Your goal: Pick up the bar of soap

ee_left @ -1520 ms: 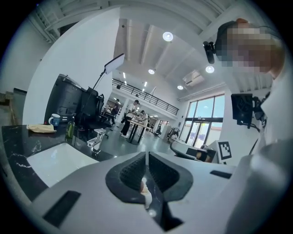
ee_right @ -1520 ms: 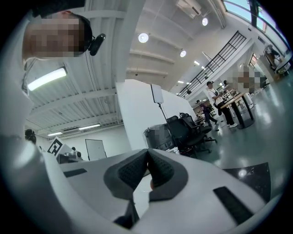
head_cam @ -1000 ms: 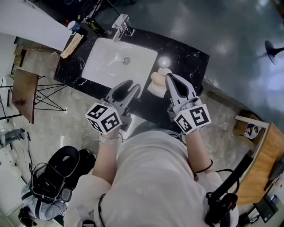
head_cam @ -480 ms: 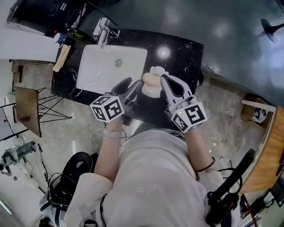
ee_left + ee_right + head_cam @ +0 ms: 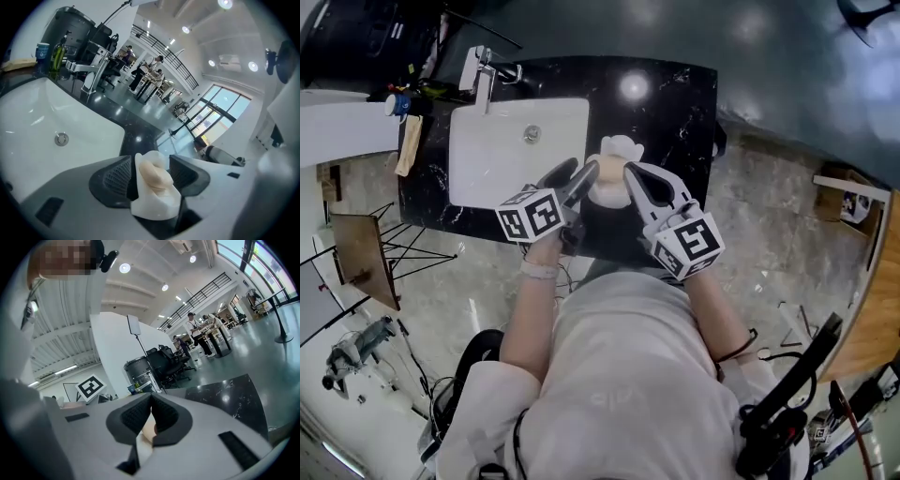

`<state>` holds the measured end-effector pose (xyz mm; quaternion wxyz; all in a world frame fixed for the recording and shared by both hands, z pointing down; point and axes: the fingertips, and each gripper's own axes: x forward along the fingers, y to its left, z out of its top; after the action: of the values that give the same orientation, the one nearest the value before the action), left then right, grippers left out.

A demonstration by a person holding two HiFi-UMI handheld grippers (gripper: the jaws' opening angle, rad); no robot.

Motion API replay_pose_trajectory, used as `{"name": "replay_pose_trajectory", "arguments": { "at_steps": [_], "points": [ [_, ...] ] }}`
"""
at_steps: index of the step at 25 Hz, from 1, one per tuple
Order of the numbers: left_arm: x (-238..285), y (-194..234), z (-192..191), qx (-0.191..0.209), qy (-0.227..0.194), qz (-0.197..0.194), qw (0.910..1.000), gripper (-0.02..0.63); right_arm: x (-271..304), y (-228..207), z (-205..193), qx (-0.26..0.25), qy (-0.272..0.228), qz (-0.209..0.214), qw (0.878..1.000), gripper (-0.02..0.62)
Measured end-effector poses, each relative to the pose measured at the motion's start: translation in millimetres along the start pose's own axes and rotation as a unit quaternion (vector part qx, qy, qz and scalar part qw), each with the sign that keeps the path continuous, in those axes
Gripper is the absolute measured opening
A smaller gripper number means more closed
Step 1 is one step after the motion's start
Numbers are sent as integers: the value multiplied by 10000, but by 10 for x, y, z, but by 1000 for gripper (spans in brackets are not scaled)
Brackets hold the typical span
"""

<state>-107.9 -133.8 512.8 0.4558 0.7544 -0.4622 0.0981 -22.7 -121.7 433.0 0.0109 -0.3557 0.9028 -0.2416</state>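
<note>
Head view steeply down over counter point(image 5: 675, 103); tool views low, close; bar of soap point(image 5: 606, 178) shared

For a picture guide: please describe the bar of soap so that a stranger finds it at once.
Find the black marble counter with the white sink. Right of the sink stands a white soap dish. The bar of soap in it is the only beige, rounded thing there.

The sink point(image 5: 487, 155) is sitting in the left part of the counter point(image 5: 675, 103), with the faucet point(image 5: 480, 70) at its far edge. Right of the sink, the bar of soap point(image 5: 606, 180) is lying in a holder point(image 5: 622, 147) on the counter, between the jaws of the left gripper point(image 5: 578, 176), which have just been opening. The right gripper point(image 5: 639, 183) is hovering just right of the soap, jaws together.
</note>
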Motion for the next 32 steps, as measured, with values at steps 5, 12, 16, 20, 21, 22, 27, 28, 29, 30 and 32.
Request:
{"name": "replay_pose_trajectory", "arguments": {
  "at_steps": [5, 12, 16, 20, 21, 22, 27, 28, 29, 30, 32],
  "points": [
    [203, 110, -91, -63, 313, 95, 9994, 241, 15, -113, -63, 44, 61, -145, 9999, 17],
    [386, 130, -173, -161, 556, -76, 9983, 248, 15, -274, -131, 120, 115, -393, 9991, 17],
    [443, 121, -208, -194, 610, -141, 9978, 251, 20, -288, -131, 113, 128, -446, 9989, 17],
    [471, 97, -229, -270, 618, -205, 9975, 252, 23, -308, -135, 109, 155, -475, 9987, 17],
    [472, 88, -232, -281, 616, -224, 9975, 252, 22, -308, -137, 113, 159, -481, 9987, 17],
    [472, 80, -235, -287, 615, -244, 9974, 250, 22, -305, -141, 116, 165, -481, 9986, 17],
    [474, 25, -217, -229, 581, -335, 9975, 207, 44, -283, -155, 92, 190, -457, 9987, 17],
    [469, 14, -211, -182, 578, -317, 9977, 203, 46, -275, -150, 81, 191, -451, 9988, 17],
    [461, 7, -207, -133, 574, -290, 9978, 199, 45, -266, -143, 67, 193, -444, 9988, 17],
    [450, 2, -203, -100, 563, -265, 9980, 191, 41, -257, -135, 56, 193, -438, 9988, 17],
    [426, -7, -192, -95, 512, -248, 9983, 179, 24, -249, -129, 53, 187, -441, 9988, 17]
  ]
}}
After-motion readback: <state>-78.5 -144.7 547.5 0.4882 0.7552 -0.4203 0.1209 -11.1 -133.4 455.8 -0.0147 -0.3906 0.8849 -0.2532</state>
